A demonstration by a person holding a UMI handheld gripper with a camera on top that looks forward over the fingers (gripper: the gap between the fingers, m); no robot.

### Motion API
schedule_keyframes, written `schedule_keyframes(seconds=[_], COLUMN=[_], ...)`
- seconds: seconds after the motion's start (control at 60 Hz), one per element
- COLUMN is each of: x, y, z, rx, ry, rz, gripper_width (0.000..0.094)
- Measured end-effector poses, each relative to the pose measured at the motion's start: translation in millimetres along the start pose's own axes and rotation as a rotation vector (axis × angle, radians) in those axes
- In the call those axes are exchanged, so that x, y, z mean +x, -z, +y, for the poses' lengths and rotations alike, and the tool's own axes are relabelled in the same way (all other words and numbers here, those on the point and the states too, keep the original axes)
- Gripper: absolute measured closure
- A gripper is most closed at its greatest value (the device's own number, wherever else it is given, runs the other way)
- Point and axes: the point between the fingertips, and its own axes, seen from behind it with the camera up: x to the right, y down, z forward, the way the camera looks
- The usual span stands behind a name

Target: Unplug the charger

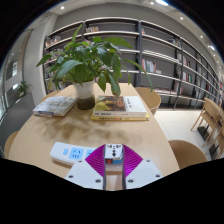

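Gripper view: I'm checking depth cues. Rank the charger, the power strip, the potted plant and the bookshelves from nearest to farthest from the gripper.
1. Charger, between the fingers of the open gripper.
2. Power strip, just ahead, to the left.
3. Potted plant, farther along the table.
4. Bookshelves, beyond the table.

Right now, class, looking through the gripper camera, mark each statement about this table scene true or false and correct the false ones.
1. A potted plant stands on the table. True.
2. The white power strip lies beyond the plant. False: it lies near the gripper.
3. A book lies beside the pot. True.
4. The gripper grips the plant. False: its fingers flank a small white charger.
5. Bookshelves fill the background. True.
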Motion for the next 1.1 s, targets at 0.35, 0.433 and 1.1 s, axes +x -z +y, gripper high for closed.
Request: schedule_keyframes(seconds=[0.35, 0.433, 1.1], x=[1.7, 43.7, 111.0], y=[7.3, 58.7, 61.9], z=[-19.8, -156.1, 53.8], rx=[-0.122, 0.159, -0.188], ry=[-0.079, -0.083, -0.106], rz=[-0.032, 0.002, 0.029], gripper_width=[0.0831, 0.0833, 0.0752])
